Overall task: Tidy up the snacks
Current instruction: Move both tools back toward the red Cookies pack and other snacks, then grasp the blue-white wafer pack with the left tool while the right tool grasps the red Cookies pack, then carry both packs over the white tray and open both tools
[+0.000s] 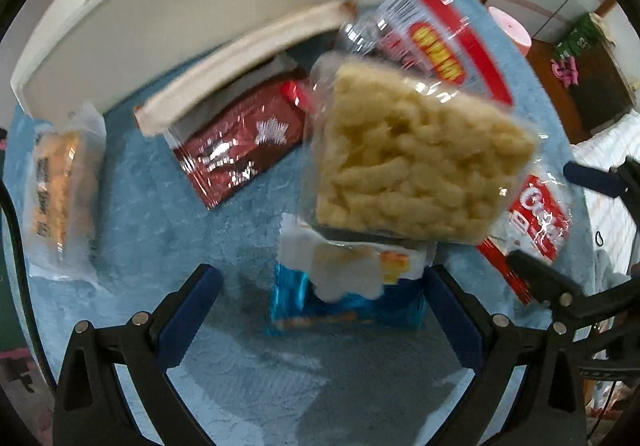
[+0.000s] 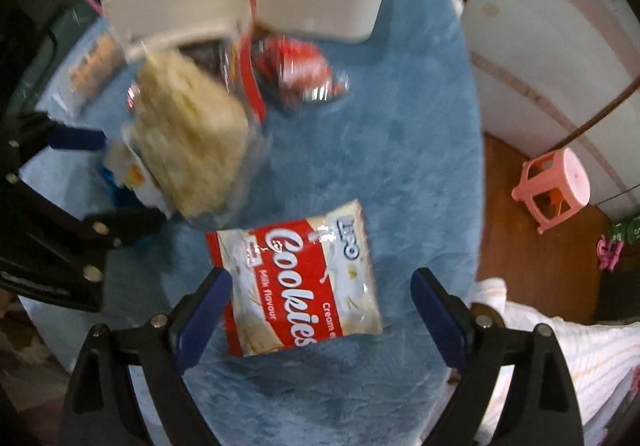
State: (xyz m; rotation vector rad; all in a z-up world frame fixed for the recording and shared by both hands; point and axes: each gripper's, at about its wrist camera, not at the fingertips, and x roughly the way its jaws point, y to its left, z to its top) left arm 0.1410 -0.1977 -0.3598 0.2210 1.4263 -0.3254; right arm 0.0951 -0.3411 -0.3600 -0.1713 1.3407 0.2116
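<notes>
Both grippers hang over the snack pile on the blue-covered worktop (image 2: 400, 150), each lined up on a packet: this looks like the pick-up step.

The right gripper (image 2: 322, 316) has its jaws wide apart, straddling the red-and-white cookies packet (image 2: 304, 278) that lies flat near the worktop's near edge, pads clear of it. The left gripper (image 1: 322, 312) also has its jaws apart, with the blue packet (image 1: 344, 302) between them, untouched as far as the blur allows. That packet lies partly under the clear bag of pale puffs (image 1: 416, 158).

Next, each gripper needs to sink and close on its packet's sides without catching the puff bag.

The white bin (image 1: 168, 18) stands at the far edge; its inside is mostly hidden, though something orange shows at its rim.
</notes>
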